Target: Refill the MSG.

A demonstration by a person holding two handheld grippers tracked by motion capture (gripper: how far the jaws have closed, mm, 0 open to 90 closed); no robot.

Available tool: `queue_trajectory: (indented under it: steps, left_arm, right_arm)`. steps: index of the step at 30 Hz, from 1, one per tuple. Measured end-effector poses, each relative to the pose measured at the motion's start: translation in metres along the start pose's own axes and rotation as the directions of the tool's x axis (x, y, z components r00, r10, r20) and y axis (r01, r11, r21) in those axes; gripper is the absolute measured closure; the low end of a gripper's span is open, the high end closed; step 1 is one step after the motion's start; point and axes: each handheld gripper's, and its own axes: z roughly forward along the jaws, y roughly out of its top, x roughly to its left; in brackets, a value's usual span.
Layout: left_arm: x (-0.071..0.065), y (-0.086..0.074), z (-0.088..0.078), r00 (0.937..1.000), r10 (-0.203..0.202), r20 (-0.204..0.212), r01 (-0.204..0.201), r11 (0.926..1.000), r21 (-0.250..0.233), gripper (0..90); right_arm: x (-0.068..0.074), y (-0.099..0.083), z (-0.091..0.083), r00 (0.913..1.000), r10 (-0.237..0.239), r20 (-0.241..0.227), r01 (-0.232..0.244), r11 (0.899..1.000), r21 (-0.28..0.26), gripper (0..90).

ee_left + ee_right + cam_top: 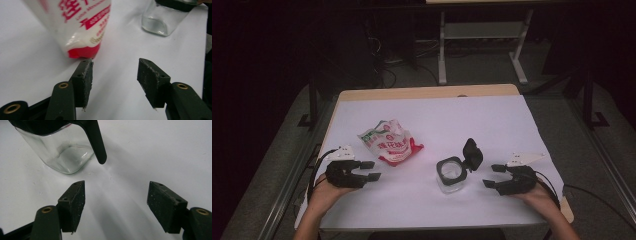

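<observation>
A white and red snack bag (pixel 389 141) lies on the white table left of centre. My left gripper (pixel 371 170) sits just below and left of it, open, with nothing between its jaws. In the left gripper view the bag's red corner (pixel 82 52) is just beyond the left pad (pixel 86 82) of my left gripper (pixel 115 83). A clear square glass jar (pixel 449 175) with a black rim and its black lid (pixel 472 154) flipped up stands right of centre. My right gripper (pixel 493 176) is open, a short way right of the jar (pixel 60 152), and holds nothing.
The white sheet (pixel 437 120) covers the wooden table, whose bare far edge (pixel 427 92) shows. Cables trail from both grippers off the table's sides. A white desk frame (pixel 482 45) stands on the floor behind.
</observation>
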Motion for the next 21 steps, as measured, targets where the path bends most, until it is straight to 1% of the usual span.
queue_trajectory:
  steps: [4, 6, 7, 8, 10, 13, 15, 18, 19, 20, 21]
  left_arm:
    - [0.009, 0.0, 0.0, 0.9993, -0.025, -0.029, 0.025, 0.9995, -0.021, 44.1]
    - [0.013, 0.002, 0.002, 0.999, -0.019, -0.04, 0.019, 0.9997, -0.018, 43.3]
    - [0.014, 0.003, 0.002, 0.9985, -0.025, -0.049, 0.024, 0.9994, -0.023, 42.8]
    - [0.016, 0.005, 0.003, 0.9981, -0.024, -0.056, 0.022, 0.9993, -0.029, 41.7]
    - [0.02, 0.007, 0.004, 0.9978, -0.027, -0.06, 0.025, 0.999, -0.038, 40.9]
    - [0.023, 0.013, 0.007, 0.9976, -0.013, -0.069, 0.009, 0.9987, -0.051, 40.9]
    - [0.027, 0.015, 0.011, 0.9979, -0.022, -0.06, 0.018, 0.9971, -0.074, 40.9]
    - [0.029, 0.015, 0.019, 0.9979, -0.029, -0.058, 0.025, 0.9975, -0.066, 40.9]
    - [0.029, 0.015, 0.021, 0.9979, -0.028, -0.059, 0.025, 0.9978, -0.061, 41.1]
    - [0.03, 0.015, 0.022, 0.9981, -0.016, -0.06, 0.013, 0.9982, -0.059, 41.4]
    - [0.03, 0.016, 0.023, 0.998, -0.02, -0.06, 0.016, 0.9978, -0.064, 41.9]
  right_arm:
    - [0.0, 0.0, -0.001, 1.0, -0.001, 0.0, 0.001, 1.0, -0.005, 30.4]
    - [0.0, 0.0, 0.0, 1.0, 0.006, 0.0, -0.006, 1.0, -0.005, 30.4]
    - [-0.001, 0.0, 0.0, 1.0, 0.001, 0.001, -0.001, 1.0, -0.002, 30.4]
    - [-0.001, 0.001, 0.001, 1.0, 0.007, -0.004, -0.007, 1.0, -0.002, 30.4]
    - [-0.001, 0.001, 0.001, 1.0, 0.007, -0.003, -0.007, 1.0, -0.001, 30.4]
    - [-0.002, 0.001, 0.001, 1.0, 0.006, -0.003, -0.006, 1.0, -0.002, 30.4]
    - [-0.002, 0.001, 0.001, 1.0, 0.008, -0.001, -0.008, 1.0, -0.004, 30.4]
    - [-0.002, 0.001, 0.0, 1.0, 0.005, -0.003, -0.005, 1.0, -0.006, 30.4]
    - [-0.002, 0.001, 0.0, 1.0, 0.005, -0.003, -0.005, 1.0, -0.005, 30.4]
    - [-0.002, 0.001, 0.0, 1.0, 0.004, -0.003, -0.004, 1.0, -0.004, 30.4]
    - [-0.002, 0.001, 0.0, 1.0, 0.005, -0.005, -0.005, 1.0, -0.005, 30.4]
